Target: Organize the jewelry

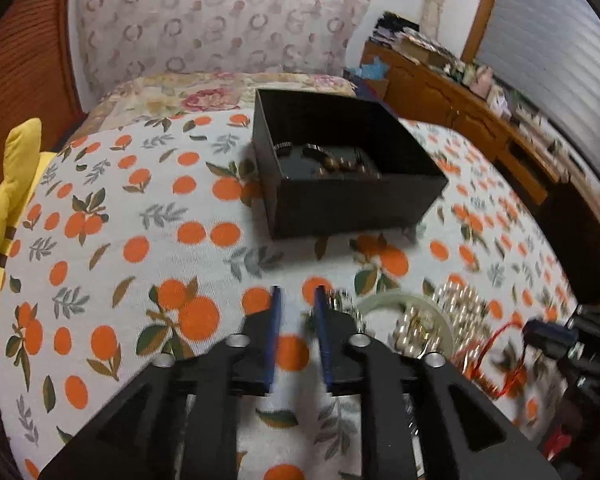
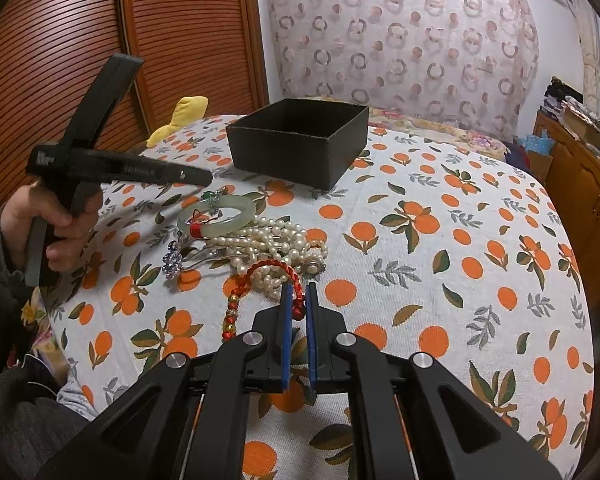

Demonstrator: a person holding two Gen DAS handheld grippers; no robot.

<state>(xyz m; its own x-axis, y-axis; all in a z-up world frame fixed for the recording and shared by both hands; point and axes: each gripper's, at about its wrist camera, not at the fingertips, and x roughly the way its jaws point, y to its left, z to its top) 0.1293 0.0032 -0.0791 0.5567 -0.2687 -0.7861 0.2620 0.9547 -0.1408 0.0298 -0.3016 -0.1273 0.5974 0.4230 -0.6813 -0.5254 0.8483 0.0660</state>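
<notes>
A black open box [image 1: 352,168] [image 2: 300,142] stands on the orange-print cloth and holds a few bracelets [image 1: 340,162]. A heap of jewelry lies near it: a jade bangle [image 2: 220,216] [image 1: 404,304], pearl strands [image 2: 276,240] [image 1: 460,304], a purple brooch [image 2: 174,258] and a red braided bracelet [image 2: 276,270] with gold beads. My right gripper [image 2: 299,294] is shut on the red braided bracelet at its knot. My left gripper [image 1: 298,300] is open and empty, just left of the heap; in the right wrist view it [image 2: 208,178] hovers above the bangle.
A yellow plush toy [image 1: 16,208] lies at the cloth's left edge. A wooden cabinet [image 1: 500,128] with clutter stands to the right. A wooden slatted door [image 2: 100,40] and a patterned curtain [image 2: 400,32] are behind.
</notes>
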